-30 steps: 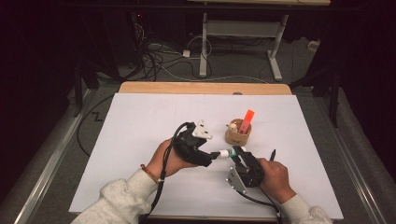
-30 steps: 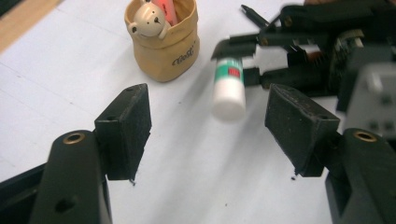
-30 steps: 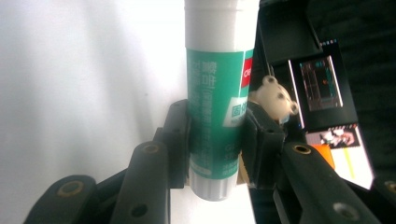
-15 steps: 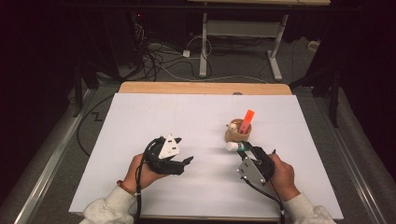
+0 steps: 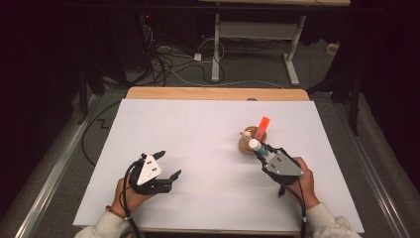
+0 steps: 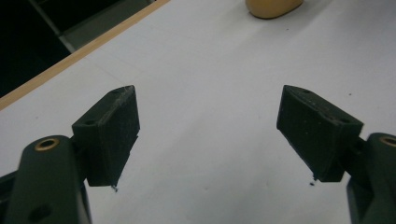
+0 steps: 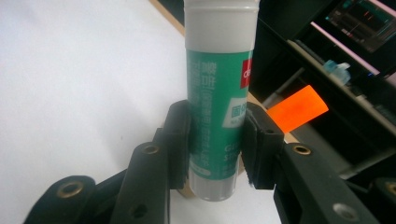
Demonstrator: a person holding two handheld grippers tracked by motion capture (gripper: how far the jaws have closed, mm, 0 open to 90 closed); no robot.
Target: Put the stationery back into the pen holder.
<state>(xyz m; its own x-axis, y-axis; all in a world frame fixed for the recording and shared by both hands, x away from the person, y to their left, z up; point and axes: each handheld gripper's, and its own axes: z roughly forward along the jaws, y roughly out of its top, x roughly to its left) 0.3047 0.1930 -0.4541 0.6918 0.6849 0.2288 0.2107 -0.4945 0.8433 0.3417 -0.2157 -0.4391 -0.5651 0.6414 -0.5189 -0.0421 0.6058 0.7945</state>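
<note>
My right gripper [image 5: 261, 151] is shut on a green-and-white glue stick [image 7: 215, 93], whose white cap [image 5: 254, 144] points up beside a small wooden holder [image 5: 246, 143]. An orange marker [image 5: 262, 127] stands tilted in that holder; its orange tip [image 7: 297, 108] shows behind the right pad [image 7: 256, 140]. My left gripper [image 5: 167, 164] lies low over the white table at front left, its jaws just opened wide with nothing between them. Its two black pads [image 6: 112, 133] frame bare table, with the holder's base [image 6: 273, 6] far off.
The white table sheet [image 5: 198, 129] has a wooden far edge [image 5: 218, 93]. Beyond it are a dark floor with cables [image 5: 168, 64] and a desk frame [image 5: 257, 34]. Metal rails [image 5: 54, 168] run along both sides.
My left hand drew back to the front left and sank toward the table, its jaws spreading empty. My right hand carried the glue stick right and up, next to the wooden holder.
</note>
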